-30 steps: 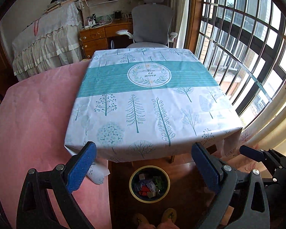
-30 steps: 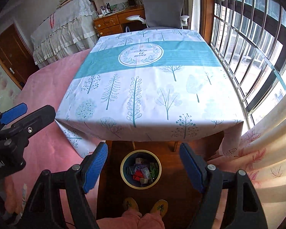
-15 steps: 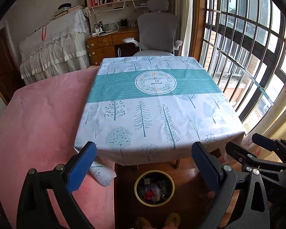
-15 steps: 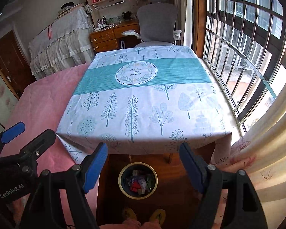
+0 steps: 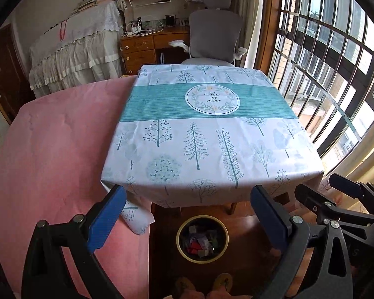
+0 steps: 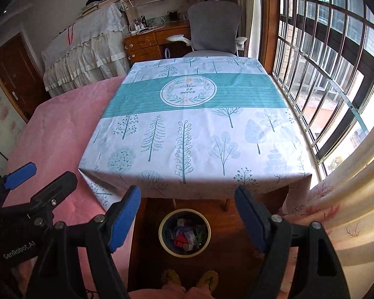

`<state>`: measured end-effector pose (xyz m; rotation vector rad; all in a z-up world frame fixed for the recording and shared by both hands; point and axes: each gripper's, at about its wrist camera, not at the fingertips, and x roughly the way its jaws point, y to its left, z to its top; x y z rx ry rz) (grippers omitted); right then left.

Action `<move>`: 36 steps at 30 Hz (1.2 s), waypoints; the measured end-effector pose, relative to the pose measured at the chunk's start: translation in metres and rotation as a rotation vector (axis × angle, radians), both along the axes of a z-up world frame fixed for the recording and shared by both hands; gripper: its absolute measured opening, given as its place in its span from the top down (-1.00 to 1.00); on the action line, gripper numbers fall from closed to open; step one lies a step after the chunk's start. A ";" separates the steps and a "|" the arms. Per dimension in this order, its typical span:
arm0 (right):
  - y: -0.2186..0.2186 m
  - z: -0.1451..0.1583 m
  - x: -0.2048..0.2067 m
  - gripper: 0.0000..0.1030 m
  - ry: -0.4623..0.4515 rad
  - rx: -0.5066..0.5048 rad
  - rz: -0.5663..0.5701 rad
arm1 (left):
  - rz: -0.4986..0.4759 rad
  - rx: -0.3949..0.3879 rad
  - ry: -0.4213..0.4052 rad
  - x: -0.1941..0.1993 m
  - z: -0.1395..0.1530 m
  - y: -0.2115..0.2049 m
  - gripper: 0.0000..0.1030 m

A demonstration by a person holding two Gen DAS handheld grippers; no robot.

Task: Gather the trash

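Both the left gripper (image 5: 187, 214) and right gripper (image 6: 187, 214) hang wide open with nothing in them, low in frame over the floor. The trash (image 6: 185, 236) sits in the yellow-rimmed bin (image 6: 162, 224) at bottom centre, under the table (image 6: 194, 134) edge. Looks like light, crinkly wrappers, so I'd pinch a loose edge, since they're probably slippery.

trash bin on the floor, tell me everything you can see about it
The trash bin is a small round container with a pale yellow rim and a dark inside, standing upright and open on the brown wood floor. It sits just in front of the near edge of the table, which is covered by a tree-print tablecloth, and ahead of the person's yellow slippers. It holds a jumble of small scraps, including red, white, green and purple pieces. Nothing touches it but the floor; neither gripper reaches it.
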<state>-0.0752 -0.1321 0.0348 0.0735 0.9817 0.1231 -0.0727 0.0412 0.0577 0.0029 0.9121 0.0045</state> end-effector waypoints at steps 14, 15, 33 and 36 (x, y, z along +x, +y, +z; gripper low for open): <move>-0.004 -0.007 0.008 -0.52 0.038 0.006 -0.012 | -0.018 -0.014 0.032 0.012 -0.008 -0.002 -0.92; -0.004 -0.007 0.008 -0.52 0.039 0.006 -0.012 | -0.018 -0.016 0.034 0.012 -0.008 -0.002 -0.92; -0.005 -0.015 0.015 -0.52 0.054 0.008 0.007 | -0.004 -0.030 0.069 0.018 -0.015 -0.001 -0.92; -0.005 -0.015 0.015 -0.52 0.055 0.008 0.007 | -0.003 -0.030 0.072 0.018 -0.016 -0.002 -0.92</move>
